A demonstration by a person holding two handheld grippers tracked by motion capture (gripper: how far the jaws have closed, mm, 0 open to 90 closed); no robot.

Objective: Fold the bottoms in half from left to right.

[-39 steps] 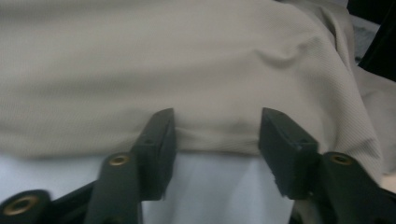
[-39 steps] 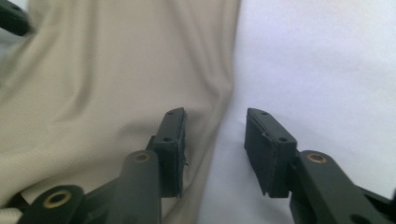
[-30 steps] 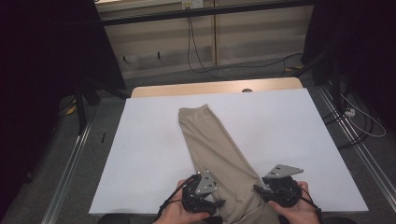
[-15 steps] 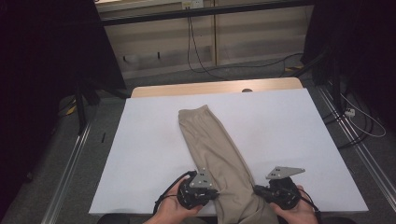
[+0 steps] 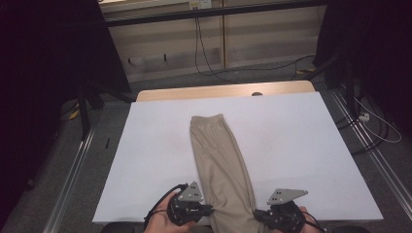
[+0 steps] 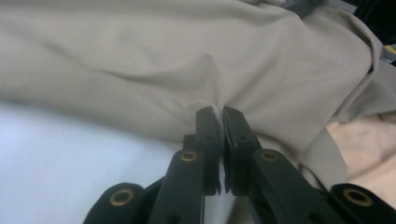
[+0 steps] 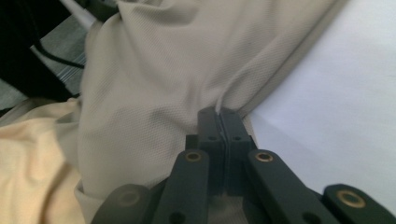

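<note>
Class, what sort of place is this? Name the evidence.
Probably a lab recording bay, not a home: a white-covered table holding one beige garment, dark curtains at the sides, and cables across the floor.

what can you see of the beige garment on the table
The beige garment is a long, narrow folded piece of finely textured knit fabric, lying lengthwise on the white table cover, its far end squared off. Its near end hangs over the table edge. The left hand-held gripper and right hand-held gripper each pinch a side edge there, puckering the cloth.
</note>
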